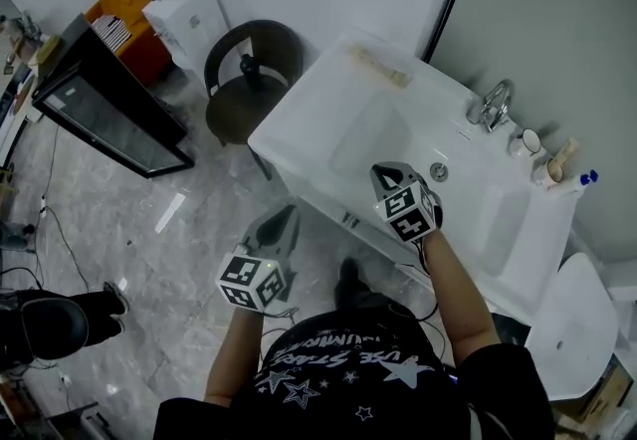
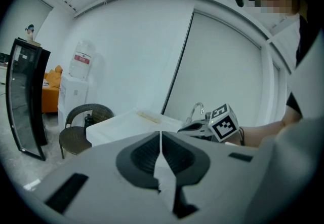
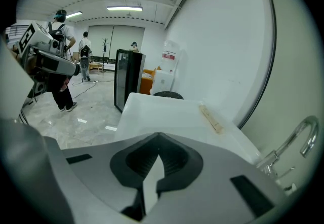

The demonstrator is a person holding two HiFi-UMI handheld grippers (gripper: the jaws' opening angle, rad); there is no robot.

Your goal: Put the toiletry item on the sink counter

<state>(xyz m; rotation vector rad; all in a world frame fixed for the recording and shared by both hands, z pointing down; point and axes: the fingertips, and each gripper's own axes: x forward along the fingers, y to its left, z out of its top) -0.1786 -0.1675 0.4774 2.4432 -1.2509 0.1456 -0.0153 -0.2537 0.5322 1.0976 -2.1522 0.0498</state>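
A long beige toiletry item (image 1: 378, 65) lies on the far end of the white sink counter (image 1: 299, 124); it also shows in the left gripper view (image 2: 150, 115) and the right gripper view (image 3: 211, 119). My right gripper (image 1: 386, 169) hovers over the counter's near edge beside the basin, jaws shut with nothing between them (image 3: 159, 139). My left gripper (image 1: 289, 214) hangs over the floor in front of the counter, its jaws closed tip to tip and empty (image 2: 160, 133). Neither gripper touches the toiletry item.
A faucet (image 1: 493, 105) and two cups (image 1: 542, 157) stand at the counter's right back. A dark round chair (image 1: 249, 70), a black glass-door cabinet (image 1: 109, 110) and a water dispenser (image 1: 184, 10) stand left of the sink. People stand far off (image 3: 61, 30).
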